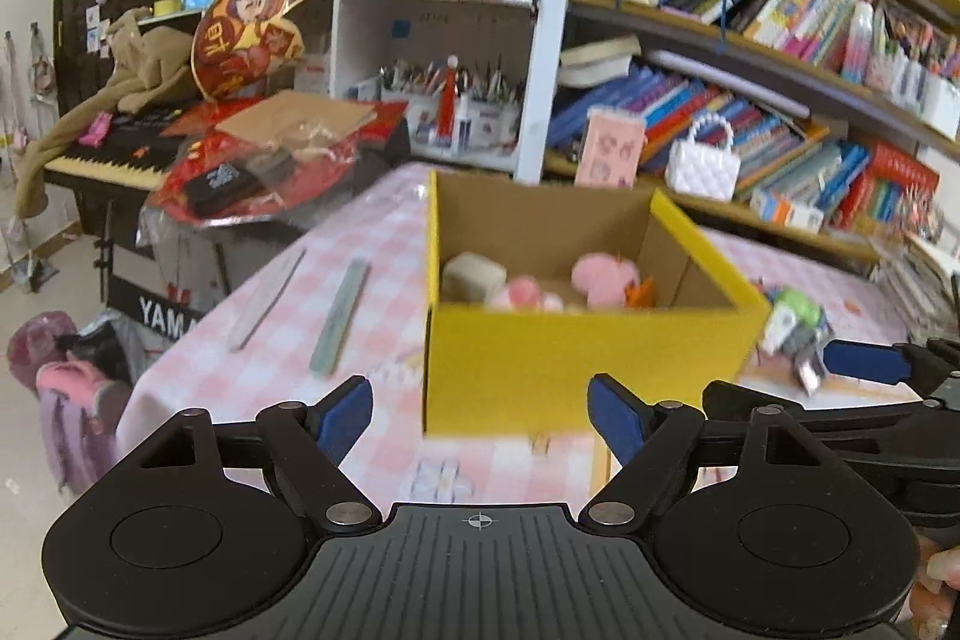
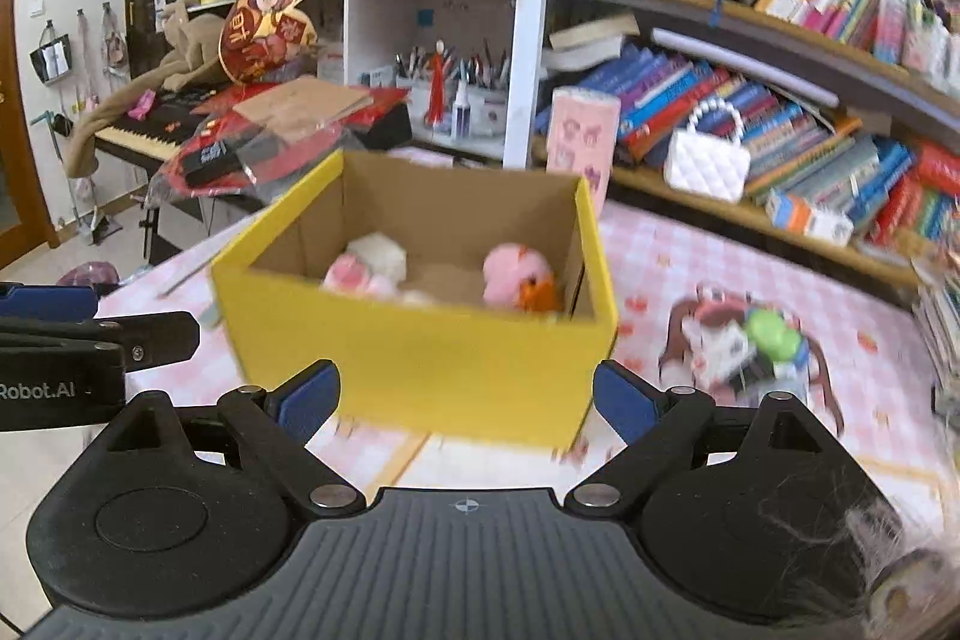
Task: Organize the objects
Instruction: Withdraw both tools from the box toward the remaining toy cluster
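Note:
A yellow cardboard box (image 1: 576,364) (image 2: 432,370) stands open-topped on the pink checked tablecloth (image 1: 384,232). Inside lie a beige plush (image 1: 474,277), a pink plush (image 1: 603,274) (image 2: 516,274) with an orange part, and another pink-and-white plush (image 2: 366,268). My left gripper (image 1: 480,418) is open in front of the box, with nothing between its pads. My right gripper (image 2: 467,400) is also open and empty, before the box's near face. A small toy with a green top (image 2: 762,346) (image 1: 792,334) lies on the table to the right of the box.
Two long flat strips (image 1: 342,316) lie on the cloth left of the box. A cluttered keyboard piano (image 1: 120,154) stands beyond the table's left edge. Bookshelves with a white handbag (image 1: 702,160) run behind and to the right. One of the right gripper's pads (image 1: 864,361) shows at the right.

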Motion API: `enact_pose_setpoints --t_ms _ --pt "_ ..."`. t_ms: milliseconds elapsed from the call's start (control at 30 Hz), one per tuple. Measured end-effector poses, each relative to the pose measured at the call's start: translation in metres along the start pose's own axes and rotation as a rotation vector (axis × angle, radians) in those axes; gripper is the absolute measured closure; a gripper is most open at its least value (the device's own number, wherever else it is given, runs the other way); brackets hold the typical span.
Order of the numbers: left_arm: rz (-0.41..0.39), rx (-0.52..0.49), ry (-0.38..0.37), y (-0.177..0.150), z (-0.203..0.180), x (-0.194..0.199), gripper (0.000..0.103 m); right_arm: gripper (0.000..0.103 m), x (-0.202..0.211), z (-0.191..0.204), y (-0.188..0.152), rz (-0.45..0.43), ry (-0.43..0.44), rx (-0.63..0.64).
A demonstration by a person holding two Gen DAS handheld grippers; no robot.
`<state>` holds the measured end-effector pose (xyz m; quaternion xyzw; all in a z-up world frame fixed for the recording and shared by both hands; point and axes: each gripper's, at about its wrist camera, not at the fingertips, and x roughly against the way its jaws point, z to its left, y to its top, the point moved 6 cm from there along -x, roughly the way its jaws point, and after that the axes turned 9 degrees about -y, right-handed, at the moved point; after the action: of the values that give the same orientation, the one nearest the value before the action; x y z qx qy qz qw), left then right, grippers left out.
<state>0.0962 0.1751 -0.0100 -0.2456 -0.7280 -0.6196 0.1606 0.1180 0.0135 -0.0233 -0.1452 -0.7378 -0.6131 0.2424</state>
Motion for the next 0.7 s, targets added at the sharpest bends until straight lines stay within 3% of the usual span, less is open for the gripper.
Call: enact_pose_setpoints --t_ms 300,700 --pt "0.061 -0.015 -0.018 -0.044 -0.009 0.021 0.018 0.012 0.035 0.001 -0.061 0.096 -0.047 -0.036" --pt "0.161 -0.124 -0.163 -0.075 -0.066 0.009 0.017 0.012 0.065 -0.048 -0.112 0.191 -0.216 -0.138"
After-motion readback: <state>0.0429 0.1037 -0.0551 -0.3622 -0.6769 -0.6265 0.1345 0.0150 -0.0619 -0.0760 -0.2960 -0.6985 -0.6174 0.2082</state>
